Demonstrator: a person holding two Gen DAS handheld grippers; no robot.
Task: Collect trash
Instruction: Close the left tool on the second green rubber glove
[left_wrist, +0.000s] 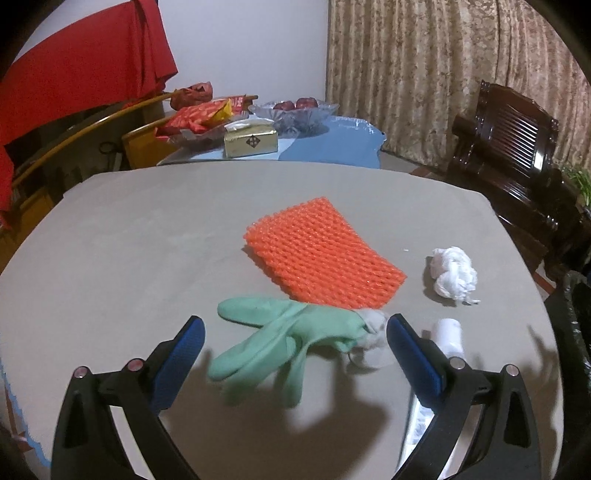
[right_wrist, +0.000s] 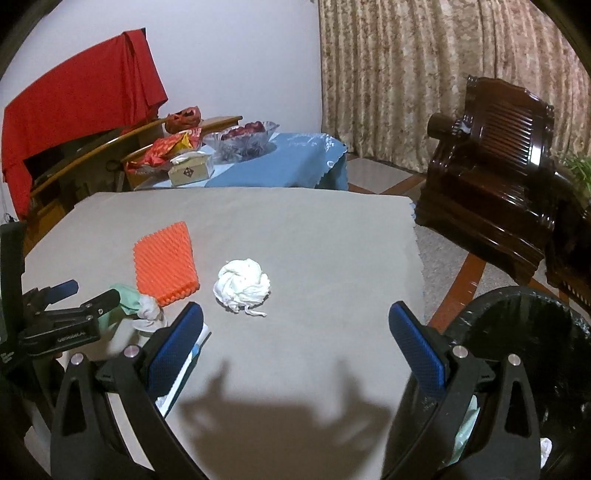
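You have a mint-green rubber glove (left_wrist: 273, 336) lying limp on the counter, fingers splayed toward you, its cuff bunched against a small grey-white wad (left_wrist: 373, 325). Just behind it, touching its cuff end, lies a flat orange foam net sleeve (left_wrist: 321, 254). To the right, apart from both, sits a crumpled white tissue ball (left_wrist: 454, 275). A white tube (left_wrist: 448, 334) lies near the glove's cuff.

Mint-green glove (left_wrist: 273, 332), orange mesh (left_wrist: 321, 254) (diamond-patterned), white tissue (left_wrist: 452, 275), blue-padded claws
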